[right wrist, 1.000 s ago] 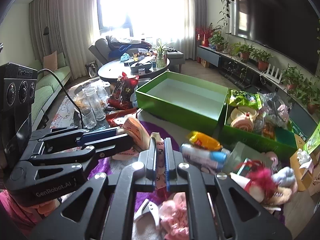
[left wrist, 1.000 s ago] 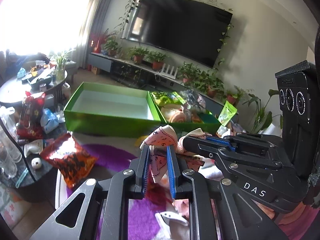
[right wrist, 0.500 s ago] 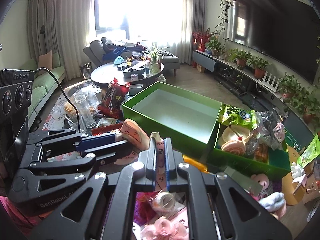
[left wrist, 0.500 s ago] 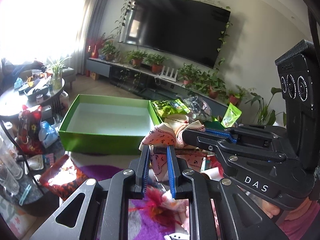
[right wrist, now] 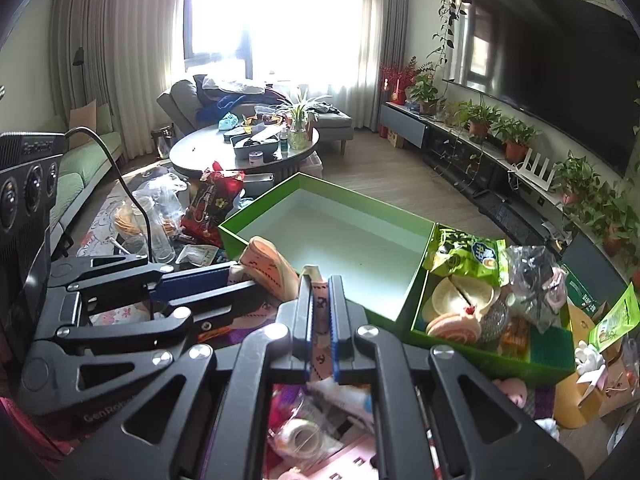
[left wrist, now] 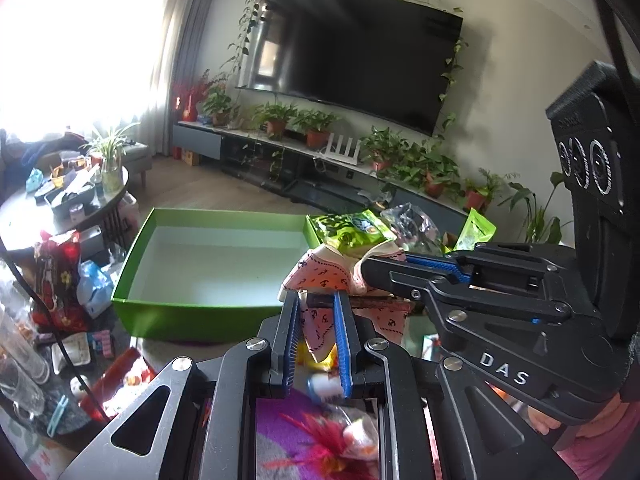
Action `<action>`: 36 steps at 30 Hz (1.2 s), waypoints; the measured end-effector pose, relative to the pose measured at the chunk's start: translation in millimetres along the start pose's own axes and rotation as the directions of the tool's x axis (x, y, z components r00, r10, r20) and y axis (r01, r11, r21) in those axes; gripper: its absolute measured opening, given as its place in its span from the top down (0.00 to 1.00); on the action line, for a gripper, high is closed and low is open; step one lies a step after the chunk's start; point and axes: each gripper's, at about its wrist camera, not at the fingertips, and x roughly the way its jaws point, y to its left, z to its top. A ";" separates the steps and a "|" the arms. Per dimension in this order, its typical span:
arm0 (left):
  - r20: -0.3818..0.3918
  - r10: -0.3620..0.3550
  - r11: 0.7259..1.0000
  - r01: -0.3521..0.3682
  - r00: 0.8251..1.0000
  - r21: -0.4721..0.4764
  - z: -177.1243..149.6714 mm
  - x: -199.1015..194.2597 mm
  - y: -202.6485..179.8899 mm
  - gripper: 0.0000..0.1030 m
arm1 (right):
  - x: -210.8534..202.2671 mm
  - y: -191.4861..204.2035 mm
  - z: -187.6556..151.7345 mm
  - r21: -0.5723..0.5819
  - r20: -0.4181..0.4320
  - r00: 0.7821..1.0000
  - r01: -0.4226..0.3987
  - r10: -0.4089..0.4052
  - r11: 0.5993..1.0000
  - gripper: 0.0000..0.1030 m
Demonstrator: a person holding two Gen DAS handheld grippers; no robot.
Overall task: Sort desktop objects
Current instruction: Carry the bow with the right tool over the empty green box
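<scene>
Now both tongs clamped on pink patterned cloth (left wrist: 320,276): left gripper (left wrist: 316,320), right gripper (right wrist: 320,312). Cloth hangs over near edge of empty green box (right wrist: 320,184). Soft, light, floppy; pinch at edges.

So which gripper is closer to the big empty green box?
Left, by a little. The left gripper hangs by the empty green box's front wall; the right gripper holds the same pink cloth nearer the full box.

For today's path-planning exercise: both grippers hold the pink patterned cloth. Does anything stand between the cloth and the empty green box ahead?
Nothing visible does. The pink cloth, clamped by the left gripper and right gripper, hangs just short of the empty green box; only its near wall lies ahead, below the cloth.
</scene>
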 end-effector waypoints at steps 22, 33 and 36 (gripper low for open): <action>-0.075 0.043 0.999 -0.042 0.996 0.017 14.7 84.7 20.8 0.84 | 79.1 -34.3 26.5 -0.024 -0.062 0.997 0.042 -0.044 0.999 0.93; -0.136 0.079 0.997 -0.077 0.988 0.020 7.4 122.8 26.9 0.84 | 120.5 -52.4 19.0 -0.002 -0.133 0.990 0.045 -0.044 0.999 0.93; -0.159 0.085 0.996 -0.082 0.984 0.024 4.2 131.8 25.8 0.84 | 127.6 -54.4 16.0 0.000 -0.147 0.988 0.049 -0.048 0.999 0.93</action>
